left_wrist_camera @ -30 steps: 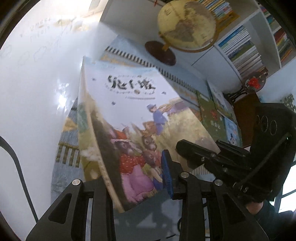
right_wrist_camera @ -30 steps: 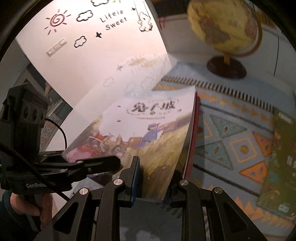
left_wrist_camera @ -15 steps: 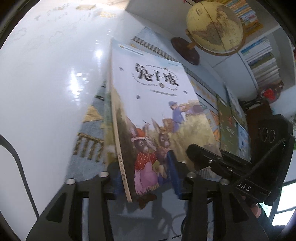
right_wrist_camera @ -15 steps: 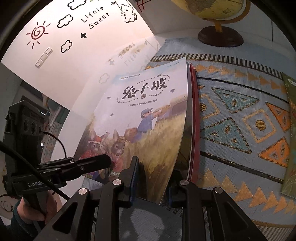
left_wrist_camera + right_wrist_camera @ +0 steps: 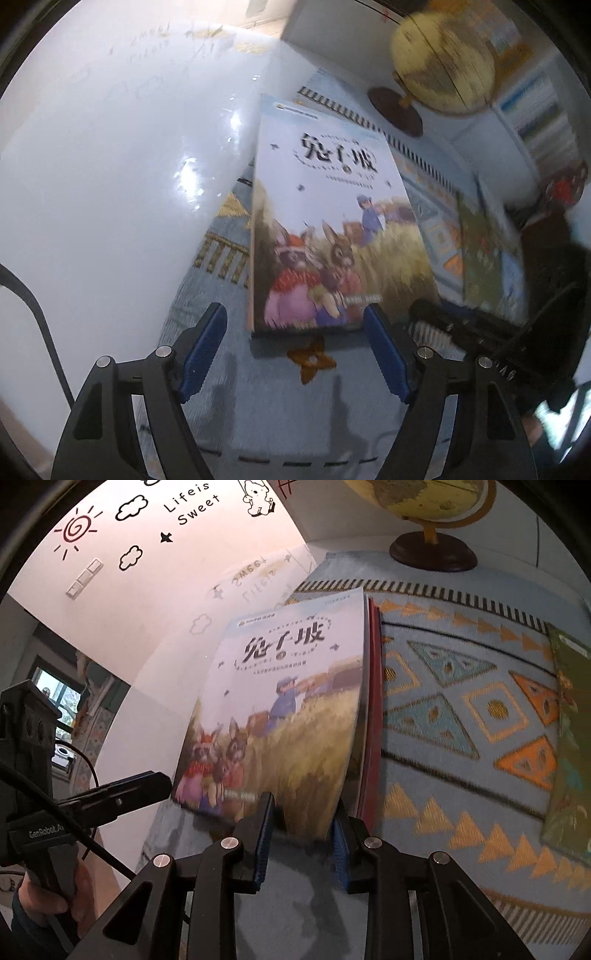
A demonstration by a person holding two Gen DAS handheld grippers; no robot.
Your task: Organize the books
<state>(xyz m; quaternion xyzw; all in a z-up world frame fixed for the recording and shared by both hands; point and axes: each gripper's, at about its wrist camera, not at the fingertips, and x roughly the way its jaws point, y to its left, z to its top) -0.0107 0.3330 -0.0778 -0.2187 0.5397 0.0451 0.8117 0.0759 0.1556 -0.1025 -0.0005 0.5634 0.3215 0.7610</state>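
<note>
A picture book with rabbits on its cover (image 5: 332,221) lies on top of a stack, over a red-edged book (image 5: 375,701), on a patterned blue cloth (image 5: 461,720). My left gripper (image 5: 293,317) is opening. The book's near edge sits between its blue pads (image 5: 205,332), and neither pad presses on it. My right gripper (image 5: 303,812) is shut on the rabbit book's (image 5: 288,701) near right corner, where the cover curls up. Each gripper shows at the edge of the other's view.
A globe (image 5: 443,62) on a dark base stands at the back of the cloth. A green book (image 5: 569,738) lies flat to the right. A glossy white wall (image 5: 110,184) rises on the left, and bookshelves (image 5: 543,110) stand at the far right.
The left jaws have spread apart and let go of the rabbit book. The book has dropped from tilted to nearly flat on the stack. The right gripper still holds its corner.
</note>
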